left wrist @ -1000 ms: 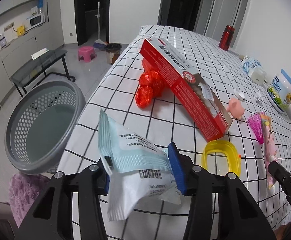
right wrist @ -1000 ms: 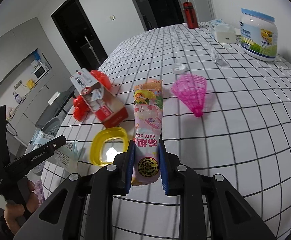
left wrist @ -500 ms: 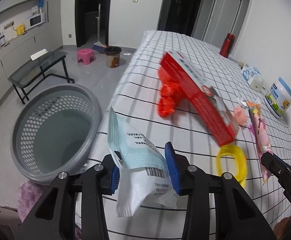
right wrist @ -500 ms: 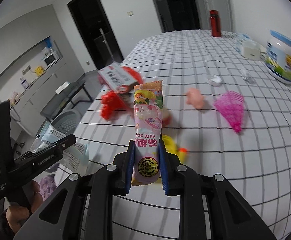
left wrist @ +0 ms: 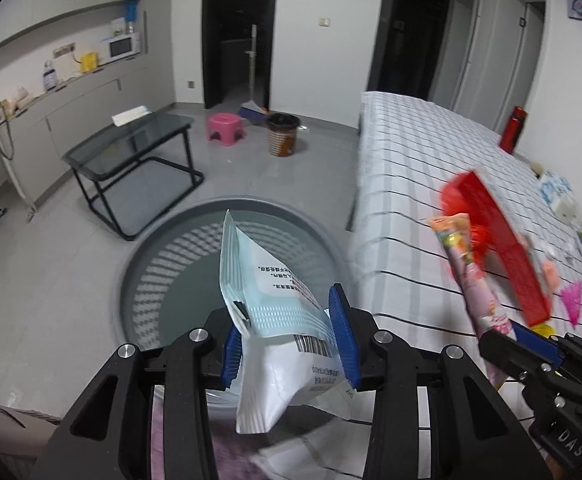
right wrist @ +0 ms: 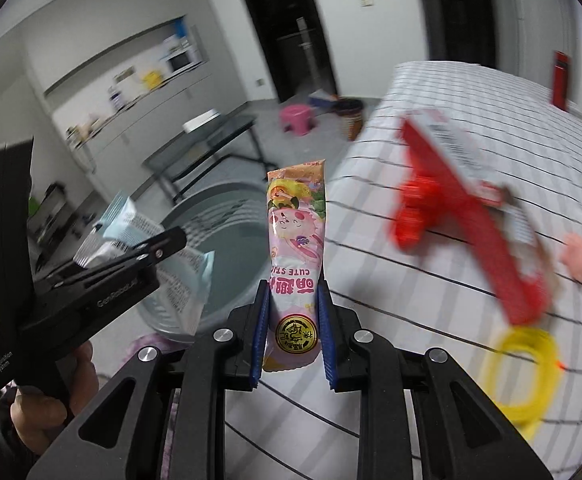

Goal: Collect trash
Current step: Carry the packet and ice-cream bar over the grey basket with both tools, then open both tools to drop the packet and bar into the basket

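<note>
While the pale blue and white packet [left wrist: 279,320] stands pinched between the blue pads of the left gripper [left wrist: 289,338], it hangs above the open mouth of the grey perforated basket [left wrist: 163,256] on the floor. Just to the right, the right gripper [right wrist: 293,330] is clamped on the lower end of a pink snack wrapper [right wrist: 297,256], which stands upright over the edge of the checked tablecloth [right wrist: 443,264]. Farther out on that cloth lie a red box [right wrist: 483,216], a yellow ring [right wrist: 525,376] and a pink net piece [left wrist: 573,300].
</note>
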Motion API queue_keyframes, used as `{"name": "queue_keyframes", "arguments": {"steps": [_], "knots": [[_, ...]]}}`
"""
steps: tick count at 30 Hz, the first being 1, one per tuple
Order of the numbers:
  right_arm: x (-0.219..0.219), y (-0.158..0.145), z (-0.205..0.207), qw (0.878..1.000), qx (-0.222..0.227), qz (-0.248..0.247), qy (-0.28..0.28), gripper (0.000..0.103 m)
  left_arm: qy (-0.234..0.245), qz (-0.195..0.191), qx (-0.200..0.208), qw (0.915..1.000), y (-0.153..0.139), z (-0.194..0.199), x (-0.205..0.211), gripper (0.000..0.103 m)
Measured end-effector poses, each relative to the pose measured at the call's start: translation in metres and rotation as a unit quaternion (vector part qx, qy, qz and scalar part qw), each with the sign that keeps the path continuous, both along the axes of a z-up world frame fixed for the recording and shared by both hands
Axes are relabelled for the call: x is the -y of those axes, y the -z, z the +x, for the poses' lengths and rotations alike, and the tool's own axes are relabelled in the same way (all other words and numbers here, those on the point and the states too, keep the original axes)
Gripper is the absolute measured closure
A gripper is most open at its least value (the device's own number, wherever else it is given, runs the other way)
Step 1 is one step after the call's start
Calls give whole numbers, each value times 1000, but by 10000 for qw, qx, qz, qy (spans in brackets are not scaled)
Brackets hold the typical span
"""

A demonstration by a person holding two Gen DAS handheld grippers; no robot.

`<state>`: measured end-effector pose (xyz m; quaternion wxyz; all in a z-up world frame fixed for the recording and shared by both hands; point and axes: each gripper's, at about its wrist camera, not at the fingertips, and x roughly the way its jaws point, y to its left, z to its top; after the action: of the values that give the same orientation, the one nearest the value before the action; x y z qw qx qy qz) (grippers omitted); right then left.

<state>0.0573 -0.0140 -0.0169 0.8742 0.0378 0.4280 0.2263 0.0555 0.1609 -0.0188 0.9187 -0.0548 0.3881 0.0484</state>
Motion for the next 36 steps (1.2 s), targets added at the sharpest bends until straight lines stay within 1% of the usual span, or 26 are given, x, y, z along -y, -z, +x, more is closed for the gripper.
{"name": "queue_keyframes", "arguments": {"steps": [3,5,9,15,20,28,33,36], "knots": [[-31,9,11,9995,-134,-70,-285,80,-157,123,-19,9998,5,2,-21,64],[-44,12,17,9989,-191,-80,-411,80,-238,183,-36,9995,9,4,-31,64],[-70,24,30,9976,-334,-159,-579,80,-362,169,-138,9991,20,11,-53,64],[-100,35,48,9959,-453,-248,-739,80,-397,163,-248,9988,36,21,-71,64],[-114,48,68,9949,-568,-319,-769,80,-440,120,-360,9983,48,34,-81,64],[-130,63,85,9940,-702,-330,-766,80,-500,100,-465,9976,65,47,-96,64],[-130,68,86,9940,-715,-329,-762,80,-515,61,-564,9971,73,53,-100,64],[-127,69,83,9941,-728,-331,-732,80,-570,86,-563,9967,76,55,-102,61]]}}
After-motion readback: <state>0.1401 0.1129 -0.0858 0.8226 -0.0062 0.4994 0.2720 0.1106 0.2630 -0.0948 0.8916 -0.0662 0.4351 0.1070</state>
